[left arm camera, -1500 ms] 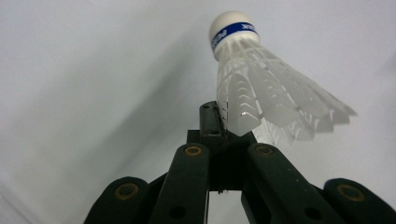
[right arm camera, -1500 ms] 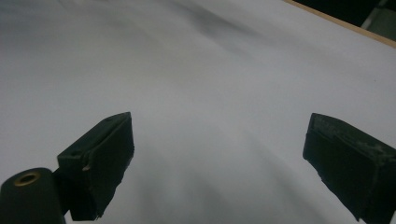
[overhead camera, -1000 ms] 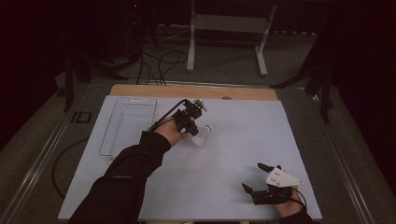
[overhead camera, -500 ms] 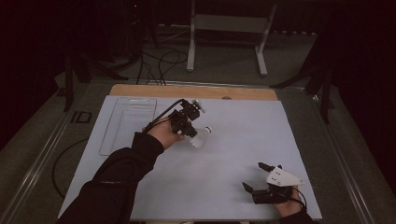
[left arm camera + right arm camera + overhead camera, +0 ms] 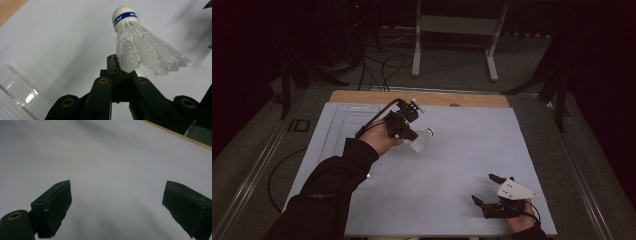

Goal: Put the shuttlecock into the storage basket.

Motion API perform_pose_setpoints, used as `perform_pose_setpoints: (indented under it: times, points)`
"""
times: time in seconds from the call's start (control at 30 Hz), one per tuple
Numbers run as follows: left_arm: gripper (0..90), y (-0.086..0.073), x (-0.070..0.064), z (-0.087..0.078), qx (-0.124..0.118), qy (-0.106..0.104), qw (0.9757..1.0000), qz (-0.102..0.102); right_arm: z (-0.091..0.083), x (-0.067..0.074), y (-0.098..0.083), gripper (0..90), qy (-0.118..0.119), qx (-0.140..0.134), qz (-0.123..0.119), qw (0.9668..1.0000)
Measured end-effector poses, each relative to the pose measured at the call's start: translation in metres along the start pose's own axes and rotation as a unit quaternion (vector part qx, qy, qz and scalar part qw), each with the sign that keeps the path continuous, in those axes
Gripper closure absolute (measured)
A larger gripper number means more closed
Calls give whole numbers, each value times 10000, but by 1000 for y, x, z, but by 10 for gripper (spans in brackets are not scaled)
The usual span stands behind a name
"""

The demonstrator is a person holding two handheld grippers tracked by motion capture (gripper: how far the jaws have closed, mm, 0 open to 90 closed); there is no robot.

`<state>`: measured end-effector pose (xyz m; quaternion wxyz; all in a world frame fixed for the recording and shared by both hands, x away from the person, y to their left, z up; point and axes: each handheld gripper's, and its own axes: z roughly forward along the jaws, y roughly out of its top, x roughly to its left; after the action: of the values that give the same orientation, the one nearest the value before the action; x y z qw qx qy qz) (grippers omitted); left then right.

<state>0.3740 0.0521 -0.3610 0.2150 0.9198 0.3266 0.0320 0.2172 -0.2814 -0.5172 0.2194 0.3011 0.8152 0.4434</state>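
A white feather-style shuttlecock with a white cork and a blue band hangs above the white table sheet. My left gripper is shut on the edge of its skirt, cork pointing away. From above, the left gripper is held over the table's back left with the shuttlecock at its tip. My right gripper rests near the front right corner, open with nothing between its jaws. In its own view, the right gripper faces bare white sheet.
A clear plastic container lies along the left side of the sheet, and its curved wall is close below my left gripper. A wooden strip borders the table's far edge. Cables and a metal stand are on the floor beyond.
My left hand has drifted slightly to the left with the shuttlecock still held. The right gripper has stayed in place.
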Motion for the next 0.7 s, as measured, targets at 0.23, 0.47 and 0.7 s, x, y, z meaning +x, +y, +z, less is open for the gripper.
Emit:
perform_pose_setpoints:
  times: [0.23, 0.47, 0.7]
  points:
    - [900, -2, 6, -14, -134, 64, 9999, -73, 0, 0, 0, 86, -5, 13, -17, 10000]
    - [900, -5, 12, -23, -188, 128, 9996, -139, 0, 0, 0, 86, -24, 34, -13, 10000]
    - [900, -12, 22, -33, -264, 228, 9991, -255, 0, 0, 0, 86, -15, 36, -10, 10000]
